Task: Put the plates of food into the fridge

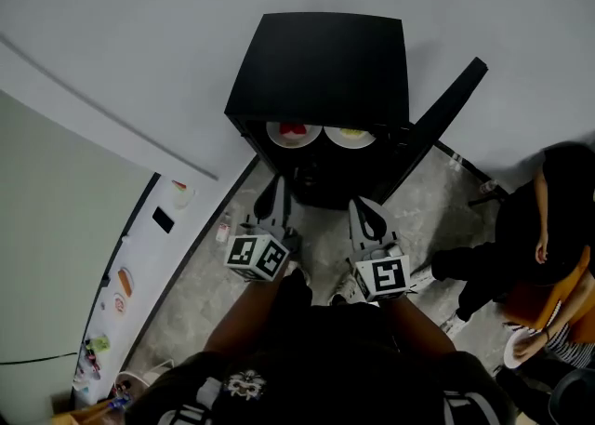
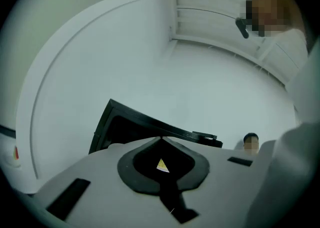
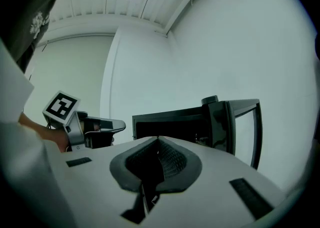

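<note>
A black mini fridge (image 1: 321, 60) stands against the wall with its door (image 1: 446, 112) swung open to the right. On its upper shelf sit two white plates side by side, one with red food (image 1: 293, 132) and one with yellow food (image 1: 350, 135). My left gripper (image 1: 271, 198) and right gripper (image 1: 368, 217) hang level just in front of the opening, both shut and empty. In the left gripper view the jaws (image 2: 161, 138) meet before the tilted fridge (image 2: 120, 127). The right gripper (image 3: 158, 138) faces the fridge (image 3: 170, 119) and door (image 3: 245, 122), with the left gripper (image 3: 97, 126) beside it.
A seated person (image 1: 548, 246) holding a white plate (image 1: 514, 349) is on the right, legs stretched toward the fridge door. Along the left wall runs a white counter (image 1: 139, 265) with small items. A small bottle (image 1: 223, 228) stands on the floor near it.
</note>
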Available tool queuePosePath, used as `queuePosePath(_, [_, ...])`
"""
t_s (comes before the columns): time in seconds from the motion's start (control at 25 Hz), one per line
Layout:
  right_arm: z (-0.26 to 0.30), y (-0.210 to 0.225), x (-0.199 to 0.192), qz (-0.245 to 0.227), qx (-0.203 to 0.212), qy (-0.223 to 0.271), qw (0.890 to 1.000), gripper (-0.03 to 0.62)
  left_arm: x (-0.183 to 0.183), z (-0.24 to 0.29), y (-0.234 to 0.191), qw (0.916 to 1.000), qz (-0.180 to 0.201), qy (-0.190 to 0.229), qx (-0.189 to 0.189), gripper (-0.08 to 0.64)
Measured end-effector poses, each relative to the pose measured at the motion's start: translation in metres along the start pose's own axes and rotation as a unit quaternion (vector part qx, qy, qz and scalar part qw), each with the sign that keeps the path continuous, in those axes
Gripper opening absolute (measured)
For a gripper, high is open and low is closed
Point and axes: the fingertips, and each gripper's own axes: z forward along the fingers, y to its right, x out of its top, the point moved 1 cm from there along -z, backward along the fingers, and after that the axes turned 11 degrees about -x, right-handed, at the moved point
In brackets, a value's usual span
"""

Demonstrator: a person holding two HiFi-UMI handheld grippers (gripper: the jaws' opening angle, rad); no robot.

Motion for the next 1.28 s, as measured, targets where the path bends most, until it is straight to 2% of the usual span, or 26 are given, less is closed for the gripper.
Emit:
queuePosePath(0.16, [-0.004,0.0,0.013,0.008,-0.016,0.017,1.0,0.025,-0.001,-0.01,0.026,0.9977,0.061,-0.025,-0.015,0.023])
queuePosePath(0.32, [-0.008,-0.007,0.01,-0.029,-0.031,0.002,0.999,0.025,-0.005,-0.019,0.047,0.9878,0.142,-0.054,-0.036,0.023])
queuePosePath(0.4, [-0.013,-0.013,0.011,-0.032,-0.038,-0.001,0.999,0.025,-0.004,-0.025,0.058,0.9836,0.163,-0.058,-0.05,0.023])
queuePosePath(0.52, [-0.02,-0.029,0.031,-0.013,-0.039,0.052,0.998,0.025,-0.001,-0.034,0.061,0.983,0.161,-0.064,-0.061,0.023])
queuePosePath(0.6, [-0.026,-0.039,0.037,-0.012,-0.045,0.068,0.997,0.025,0.003,-0.04,0.061,0.9833,0.157,-0.06,-0.069,0.023])
queuePosePath(0.84, [-0.047,-0.065,0.044,-0.025,-0.064,0.076,0.995,0.025,0.002,-0.073,0.056,0.9811,0.156,-0.072,-0.089,0.023])
queuePosePath(1.08, [-0.068,-0.086,0.042,-0.037,-0.077,0.071,0.994,0.025,-0.001,-0.098,0.062,0.9829,0.136,-0.066,-0.105,0.023])
queuePosePath(1.28, [-0.08,-0.097,0.041,-0.042,-0.085,0.069,0.993,0.025,-0.006,-0.112,0.063,0.9806,0.141,-0.075,-0.114,0.023])
